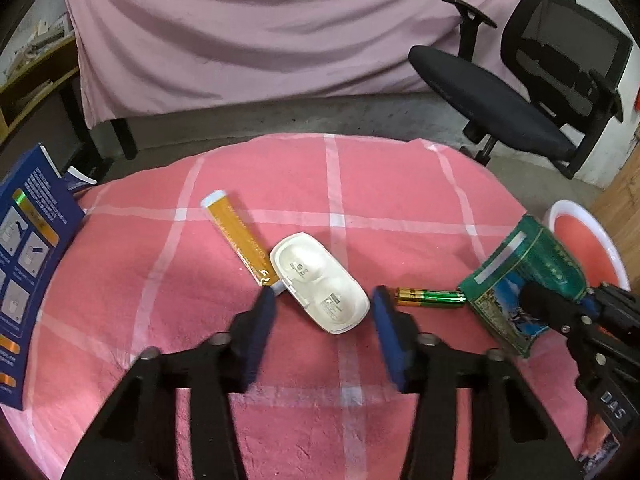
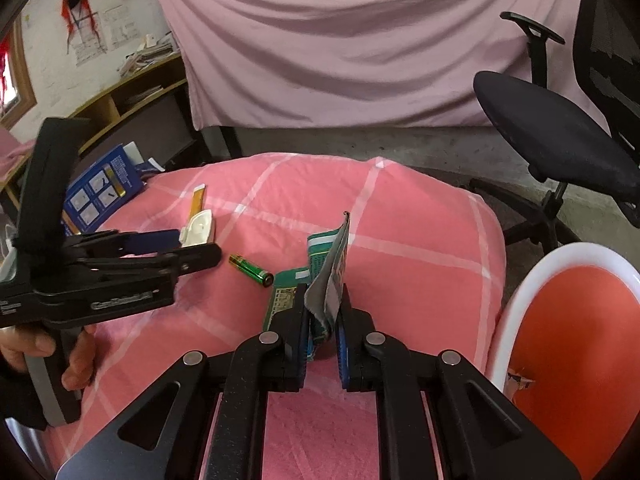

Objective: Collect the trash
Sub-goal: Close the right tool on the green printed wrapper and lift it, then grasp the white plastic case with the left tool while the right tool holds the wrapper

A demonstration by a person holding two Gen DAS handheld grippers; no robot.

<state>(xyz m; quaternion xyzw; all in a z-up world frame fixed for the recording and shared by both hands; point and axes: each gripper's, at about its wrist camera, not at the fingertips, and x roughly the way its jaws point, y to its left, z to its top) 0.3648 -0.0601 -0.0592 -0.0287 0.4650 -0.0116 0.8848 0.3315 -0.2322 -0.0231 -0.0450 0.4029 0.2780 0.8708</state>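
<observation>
Right gripper (image 2: 324, 312) pinches green packet (image 2: 326, 280), its length pointing away

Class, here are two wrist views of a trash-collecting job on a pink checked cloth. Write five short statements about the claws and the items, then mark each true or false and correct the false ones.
1. The right claw is shut on the green packet. True.
2. The left claw grips the white plastic case. False: it is open, one finger on each side of the case.
3. The green battery lies on the cloth between the case and the packet. True.
4. The battery is inside the white-rimmed orange bin. False: it lies on the cloth.
5. The orange tube stands upright. False: it lies flat beside the case.
</observation>
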